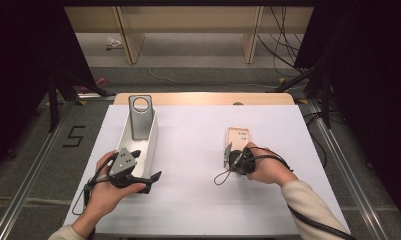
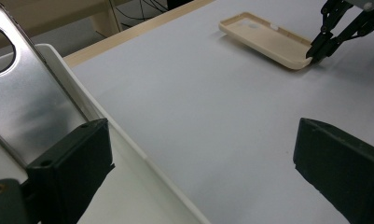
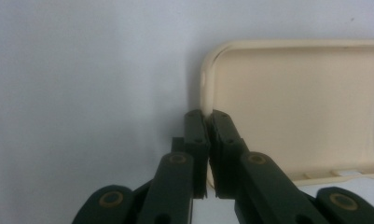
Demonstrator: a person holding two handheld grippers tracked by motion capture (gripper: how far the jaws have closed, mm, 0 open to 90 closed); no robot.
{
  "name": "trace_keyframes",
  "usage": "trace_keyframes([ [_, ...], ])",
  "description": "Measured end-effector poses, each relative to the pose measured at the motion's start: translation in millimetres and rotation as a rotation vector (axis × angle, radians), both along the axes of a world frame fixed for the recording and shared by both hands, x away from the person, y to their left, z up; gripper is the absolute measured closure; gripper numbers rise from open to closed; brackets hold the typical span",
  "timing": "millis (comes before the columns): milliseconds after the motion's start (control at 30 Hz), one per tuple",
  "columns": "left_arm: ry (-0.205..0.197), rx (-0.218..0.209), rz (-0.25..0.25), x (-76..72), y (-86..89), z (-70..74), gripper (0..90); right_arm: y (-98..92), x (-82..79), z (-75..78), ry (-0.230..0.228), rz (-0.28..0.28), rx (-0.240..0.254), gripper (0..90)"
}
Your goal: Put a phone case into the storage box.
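Note:
A beige phone case [image 1: 238, 136] lies hollow side up on the white table sheet, right of centre. My right gripper [image 1: 229, 155] is at its near end, shut on the case's side wall. In the right gripper view the two pads [image 3: 208, 116] pinch the rim of the case [image 3: 292, 102] near a corner. My left gripper [image 1: 145, 165] stands open at the near end of a white tray [image 1: 150, 145], holding nothing. A silver metal phone case [image 1: 140, 120] with a round hole leans in the tray. The left gripper view shows the open gripper [image 2: 203, 140], the silver case [image 2: 26, 102] and the beige case [image 2: 264, 42].
The white sheet [image 1: 198, 150] covers most of the table, with a wooden edge [image 1: 203, 98] at the far side. Cables [image 1: 283, 45] and wooden shelf legs lie on the floor beyond. Dark frames stand left and right of the table.

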State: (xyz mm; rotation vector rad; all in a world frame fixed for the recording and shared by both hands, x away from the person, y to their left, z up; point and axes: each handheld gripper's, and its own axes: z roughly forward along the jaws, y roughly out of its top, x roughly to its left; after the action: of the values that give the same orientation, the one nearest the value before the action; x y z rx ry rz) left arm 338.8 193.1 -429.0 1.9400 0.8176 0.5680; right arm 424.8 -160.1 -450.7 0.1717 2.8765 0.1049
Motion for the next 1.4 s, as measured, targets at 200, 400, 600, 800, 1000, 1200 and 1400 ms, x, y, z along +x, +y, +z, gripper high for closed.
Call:
trace_keyframes([
  [200,-0.001,0.000,0.010,0.0,0.7,0.4,5.2,-6.0,-1.6,8.5,-0.018,-0.011,0.074,87.4],
  [400,-0.004,-0.008,0.015,-0.2,1.4,1.1,5.8,-12.3,-3.8,15.4,-0.046,-0.016,0.139,87.7],
  [600,-0.007,-0.012,0.021,-0.1,1.8,1.6,6.2,-16.2,-7.9,21.2,-0.055,-0.022,0.197,87.8],
  [800,-0.010,-0.018,0.026,0.1,2.3,1.8,6.7,-18.9,-12.0,26.7,-0.055,-0.021,0.274,87.8],
  [1000,-0.012,-0.020,0.027,0.0,2.2,2.0,7.1,-19.7,-17.0,30.5,-0.059,-0.028,0.329,87.8],
  [1200,-0.012,-0.030,0.030,0.2,1.6,2.3,7.8,-21.6,-22.5,34.2,-0.046,-0.023,0.387,87.8],
  [1400,-0.012,-0.031,0.030,0.4,1.8,2.3,8.0,-22.2,-28.5,34.3,-0.044,-0.012,0.408,87.8],
])
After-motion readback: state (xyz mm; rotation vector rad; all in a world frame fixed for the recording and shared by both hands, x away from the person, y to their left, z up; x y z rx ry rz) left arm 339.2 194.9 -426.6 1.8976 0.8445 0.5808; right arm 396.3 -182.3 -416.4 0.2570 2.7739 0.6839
